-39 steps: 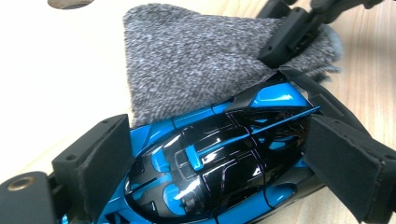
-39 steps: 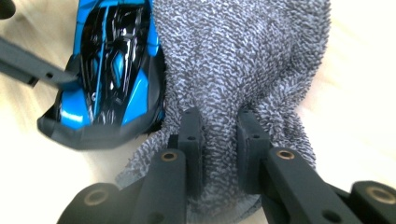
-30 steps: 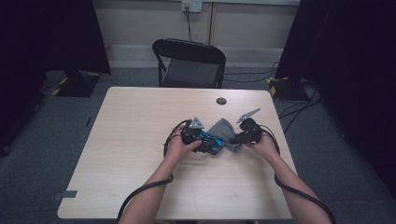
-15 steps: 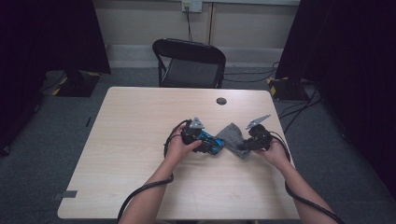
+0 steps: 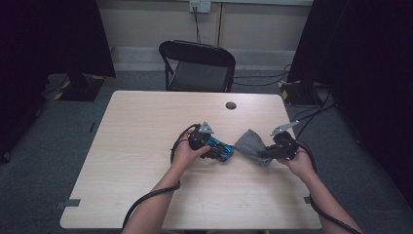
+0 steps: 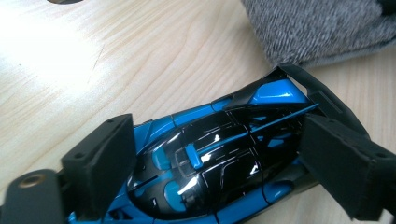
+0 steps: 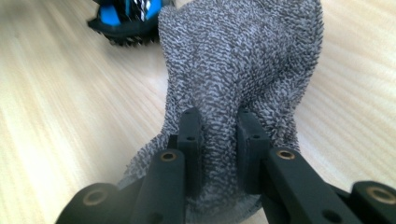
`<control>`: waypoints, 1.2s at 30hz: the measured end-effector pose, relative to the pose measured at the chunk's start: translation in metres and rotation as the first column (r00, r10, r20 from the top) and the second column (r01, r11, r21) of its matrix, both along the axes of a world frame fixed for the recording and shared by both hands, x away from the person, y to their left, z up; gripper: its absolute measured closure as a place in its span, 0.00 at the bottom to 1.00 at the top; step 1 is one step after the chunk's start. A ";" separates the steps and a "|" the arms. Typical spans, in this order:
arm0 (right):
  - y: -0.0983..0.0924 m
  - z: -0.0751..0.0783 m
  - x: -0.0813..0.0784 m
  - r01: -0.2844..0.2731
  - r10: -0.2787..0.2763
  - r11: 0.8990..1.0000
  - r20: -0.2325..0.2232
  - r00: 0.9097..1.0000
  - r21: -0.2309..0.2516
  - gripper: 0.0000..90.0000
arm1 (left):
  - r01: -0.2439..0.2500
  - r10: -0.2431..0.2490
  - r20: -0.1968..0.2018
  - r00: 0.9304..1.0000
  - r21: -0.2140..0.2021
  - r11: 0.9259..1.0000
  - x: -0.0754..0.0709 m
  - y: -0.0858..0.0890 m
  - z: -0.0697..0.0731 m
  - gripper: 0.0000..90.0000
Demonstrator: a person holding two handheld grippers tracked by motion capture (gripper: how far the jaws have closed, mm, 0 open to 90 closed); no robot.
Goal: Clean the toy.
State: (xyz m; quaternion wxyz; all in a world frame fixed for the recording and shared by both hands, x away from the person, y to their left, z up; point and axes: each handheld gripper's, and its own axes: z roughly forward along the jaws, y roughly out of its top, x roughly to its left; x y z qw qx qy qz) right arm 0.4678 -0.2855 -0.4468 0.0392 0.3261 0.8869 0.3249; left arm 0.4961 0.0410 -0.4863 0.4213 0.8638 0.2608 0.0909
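A blue and black toy car (image 5: 220, 148) sits on the table's middle, and in the left gripper view the car (image 6: 219, 158) lies between the two black pads. My left gripper (image 5: 221, 151) (image 6: 217, 140) has just been closing its jaws, and the pads press on the car's flanks. To the right lies a grey cloth (image 5: 249, 144) (image 7: 243, 60), with my right gripper (image 5: 263, 155) (image 7: 218, 135) shut on its bunched near end. The cloth's far end (image 6: 322, 28) lies just beyond the car's rear wing. The car's tail (image 7: 126, 18) peeks out behind the cloth.
The light wooden table (image 5: 146, 126) has a small black round cap (image 5: 231, 105) near its far edge. A black folding chair (image 5: 197, 68) stands behind the table. Cables trail from both grippers, and dark curtains flank the room.
My right gripper has moved to the right with the grey cloth, drawing it away from the car. The left gripper and the car have stayed in place.
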 end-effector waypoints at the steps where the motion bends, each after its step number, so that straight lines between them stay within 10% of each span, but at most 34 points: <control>1: 0.001 0.002 -0.001 0.001 -0.001 1.000 0.005 1.000 0.002 0.83 | 0.001 -0.001 -0.006 1.000 0.003 1.000 0.000 0.001 0.001 0.18; 17: 0.051 0.059 -0.011 -0.086 0.082 0.995 0.100 0.992 0.040 0.83 | -0.048 0.049 0.010 0.999 -0.033 0.998 -0.030 0.065 0.039 0.18; 24: 0.111 0.040 -0.022 -0.210 0.206 0.976 0.065 0.976 0.060 0.83 | -0.102 0.103 0.017 0.995 -0.054 0.993 -0.047 0.110 0.048 0.18; 36: 0.199 0.003 -0.038 -0.393 0.393 0.919 0.005 0.920 0.046 0.82 | -0.125 0.129 0.061 0.990 -0.065 0.990 -0.078 0.159 0.054 0.18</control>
